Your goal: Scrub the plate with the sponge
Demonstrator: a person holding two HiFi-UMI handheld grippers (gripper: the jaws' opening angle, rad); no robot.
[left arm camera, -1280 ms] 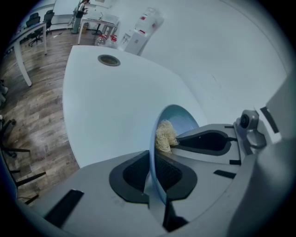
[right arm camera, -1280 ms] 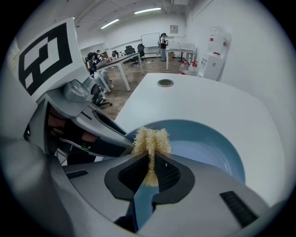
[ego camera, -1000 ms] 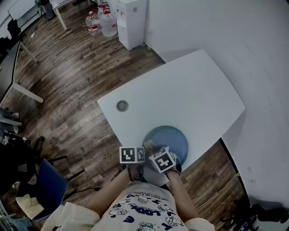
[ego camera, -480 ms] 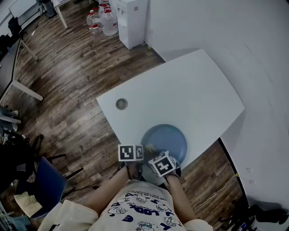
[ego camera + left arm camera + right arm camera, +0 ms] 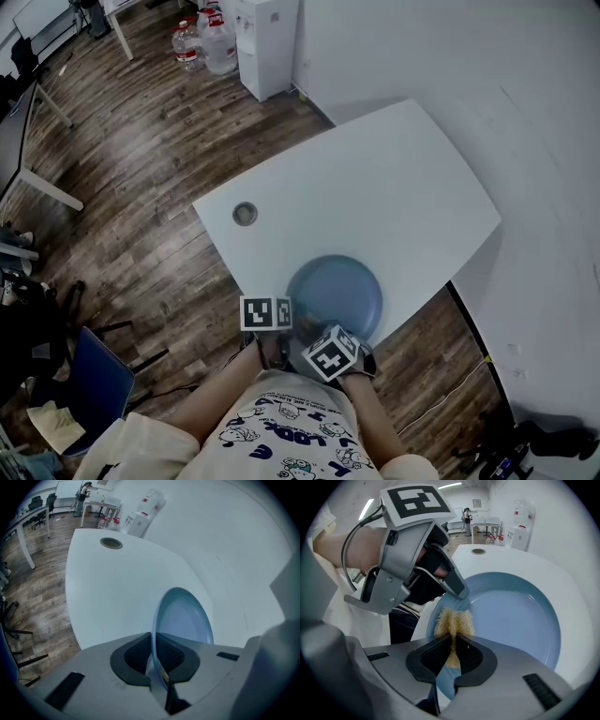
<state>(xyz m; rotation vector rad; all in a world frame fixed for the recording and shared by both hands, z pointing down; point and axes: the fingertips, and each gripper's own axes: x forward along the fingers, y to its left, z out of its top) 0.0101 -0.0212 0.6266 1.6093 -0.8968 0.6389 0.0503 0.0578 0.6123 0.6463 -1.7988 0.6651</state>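
Left hand-held gripper point(image 5: 153, 658): jaws pinched together on the near rim of the blue plate point(image 5: 185, 620), rim edge-on between the pads. The plate sits on the white desk point(image 5: 375, 187) at its near edge and stretches ahead of both hand-held grippers. Right hand-held gripper point(image 5: 453, 656): clamped on the yellow sponge point(image 5: 453, 620). The sponge sticks out past the jaw tips onto the plate's inner face by the rim, just beside the left hand-held gripper's tip. Right hand-held gripper is just right of the left one, aimed steeply down. Round grommet hole point(image 5: 245, 214) is in the desk well ahead-left of the left hand-held gripper. Water bottles point(image 5: 206, 42) are on the wood floor point(image 5: 141, 169), far ahead.
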